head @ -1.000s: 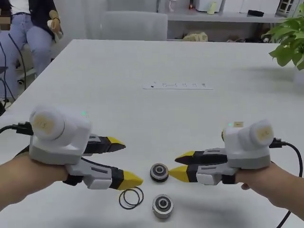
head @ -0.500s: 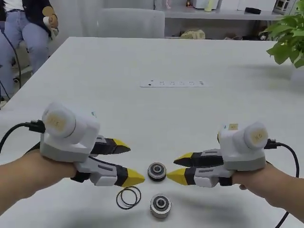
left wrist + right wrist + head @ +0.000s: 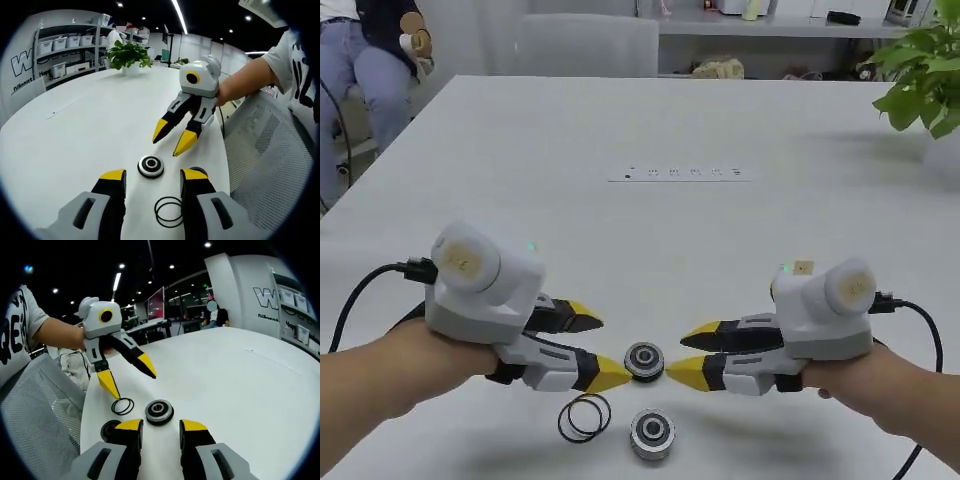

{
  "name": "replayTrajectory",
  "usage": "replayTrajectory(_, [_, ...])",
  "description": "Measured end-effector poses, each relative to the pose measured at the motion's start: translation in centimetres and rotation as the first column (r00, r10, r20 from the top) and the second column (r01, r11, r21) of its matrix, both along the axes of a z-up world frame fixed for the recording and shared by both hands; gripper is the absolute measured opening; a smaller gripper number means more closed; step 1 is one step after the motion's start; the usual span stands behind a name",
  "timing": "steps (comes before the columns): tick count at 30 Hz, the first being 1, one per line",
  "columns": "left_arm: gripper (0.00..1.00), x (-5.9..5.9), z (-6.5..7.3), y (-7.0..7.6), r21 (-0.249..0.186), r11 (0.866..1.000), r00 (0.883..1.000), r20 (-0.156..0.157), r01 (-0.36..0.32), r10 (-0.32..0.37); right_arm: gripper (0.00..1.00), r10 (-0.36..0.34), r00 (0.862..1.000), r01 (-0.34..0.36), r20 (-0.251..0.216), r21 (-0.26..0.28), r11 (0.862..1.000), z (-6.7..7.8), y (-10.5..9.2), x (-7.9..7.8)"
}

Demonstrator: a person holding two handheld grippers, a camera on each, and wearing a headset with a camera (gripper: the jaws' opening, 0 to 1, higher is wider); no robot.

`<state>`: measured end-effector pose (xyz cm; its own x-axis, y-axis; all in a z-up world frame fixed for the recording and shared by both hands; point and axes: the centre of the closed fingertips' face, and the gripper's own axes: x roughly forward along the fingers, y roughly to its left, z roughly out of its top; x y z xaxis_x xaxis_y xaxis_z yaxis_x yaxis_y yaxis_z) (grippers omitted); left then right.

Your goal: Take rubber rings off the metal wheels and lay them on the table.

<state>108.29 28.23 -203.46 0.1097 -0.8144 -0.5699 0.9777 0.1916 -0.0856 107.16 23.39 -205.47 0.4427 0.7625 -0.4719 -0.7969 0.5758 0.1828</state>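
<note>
Item: small round metal wheel with black rubber ring (image 3: 644, 360), flat on white table (image 3: 620, 120), directly between my left gripper (image 3: 607, 348) and right gripper (image 3: 684, 352). Both spread, empty, tips just beside it.

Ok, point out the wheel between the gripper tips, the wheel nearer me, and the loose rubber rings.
far wheel (image 3: 643, 360), head view, on its centre hub.
near wheel (image 3: 651, 433), head view, on its centre hub.
rubber rings (image 3: 584, 417), head view, where the two loops overlap.
</note>
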Motion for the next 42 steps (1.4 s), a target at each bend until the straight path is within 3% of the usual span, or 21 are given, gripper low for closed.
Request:
replayTrajectory(14, [0.29,-0.1,-1.3,-1.5,0.028,0.999,1.0,-0.02,0.023,-0.022,0.27,0.001,1.0,-0.001,-0.006,0.002,1.0,-0.4,0.0,-0.1])
replayTrajectory(27, [0.18,0.0,-2.3,-2.5,0.063,0.997,0.999,-0.008,0.051,-0.051,0.27,0.001,1.0,-0.001,-0.012,-0.001,1.0,-0.8,0.0,-0.2])
replayTrajectory(30, [0.14,0.0,-2.4,-2.5,0.069,0.996,0.998,0.004,0.058,-0.058,0.27,0.001,1.0,-0.001,-0.012,-0.002,1.0,-0.9,0.0,-0.2])
replayTrajectory(32, [0.11,0.1,-2.5,-2.6,0.083,0.994,0.997,0.036,0.066,-0.069,0.27,0.002,1.0,-0.002,-0.01,0.0,1.0,-0.8,0.0,-0.2])
replayTrajectory(33, [0.1,0.3,-2.5,-2.6,0.098,0.992,0.994,0.076,0.075,-0.083,0.27,0.002,1.0,-0.002,-0.01,0.0,1.0,-0.8,0.1,-0.1])
replayTrajectory(34, [0.09,0.3,-2.6,-2.6,0.102,0.992,0.993,0.085,0.078,-0.087,0.27,0.001,1.0,-0.001,-0.009,0.0,1.0,-0.8,0.1,-0.1])
replayTrajectory(42, [0.08,0.4,-2.6,-2.8,0.095,0.993,0.992,0.096,0.07,-0.08,0.27,0.01,1.0,-0.01,-0.008,-0.003,1.0,-0.9,0.5,0.2])
